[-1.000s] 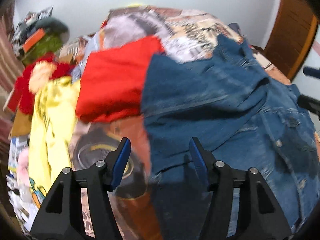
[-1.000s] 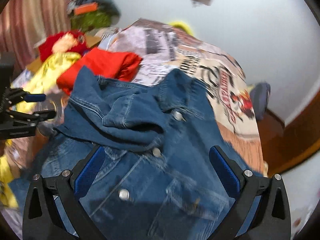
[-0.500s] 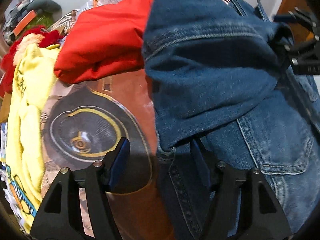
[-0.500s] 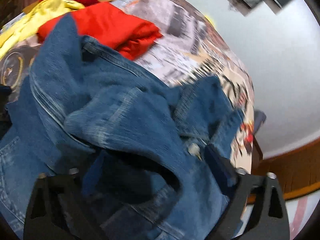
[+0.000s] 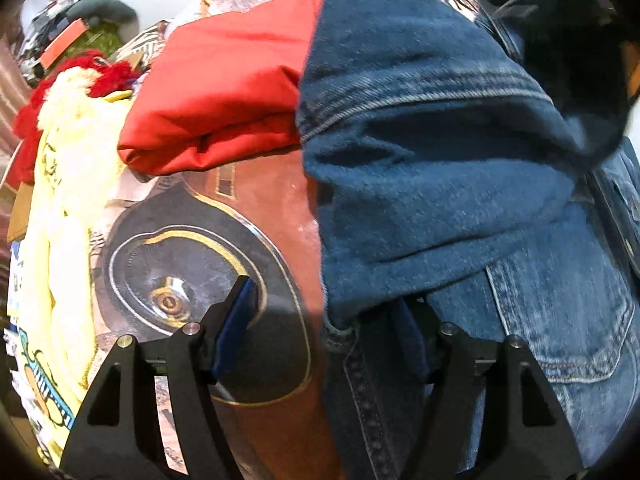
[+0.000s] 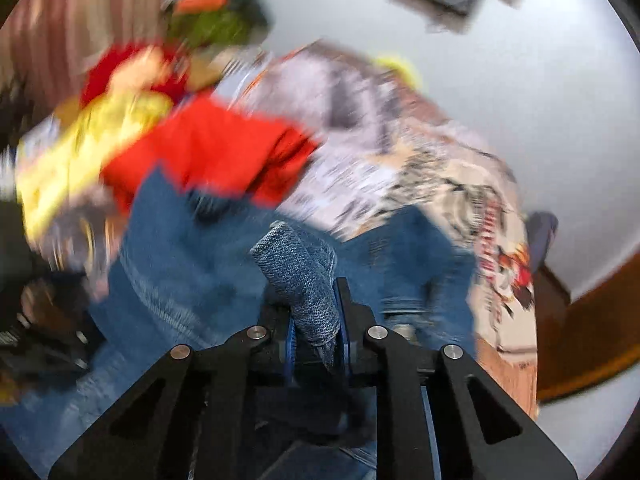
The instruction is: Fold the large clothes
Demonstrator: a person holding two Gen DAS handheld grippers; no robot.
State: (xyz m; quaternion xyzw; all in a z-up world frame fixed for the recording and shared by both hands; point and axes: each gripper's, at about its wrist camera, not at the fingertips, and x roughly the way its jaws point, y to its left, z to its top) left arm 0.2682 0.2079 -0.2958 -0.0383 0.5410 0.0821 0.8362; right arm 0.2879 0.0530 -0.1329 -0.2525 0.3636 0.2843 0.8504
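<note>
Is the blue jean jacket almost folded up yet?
Not yet. Done: a red garment already sits folded behind. In hand: the right hand-held gripper pinches a fold of the denim jacket; the left hand-held gripper is open at its edge. Left: the jacket is still rumpled.

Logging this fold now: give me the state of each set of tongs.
Left tongs: open, at the jacket's edge.
Right tongs: closed on a jacket fold.

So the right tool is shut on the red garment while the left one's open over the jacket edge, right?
Not quite: the right tool is shut on a fold of the denim jacket, as the right wrist view shows. The left tool is open at the jacket's edge.
</note>
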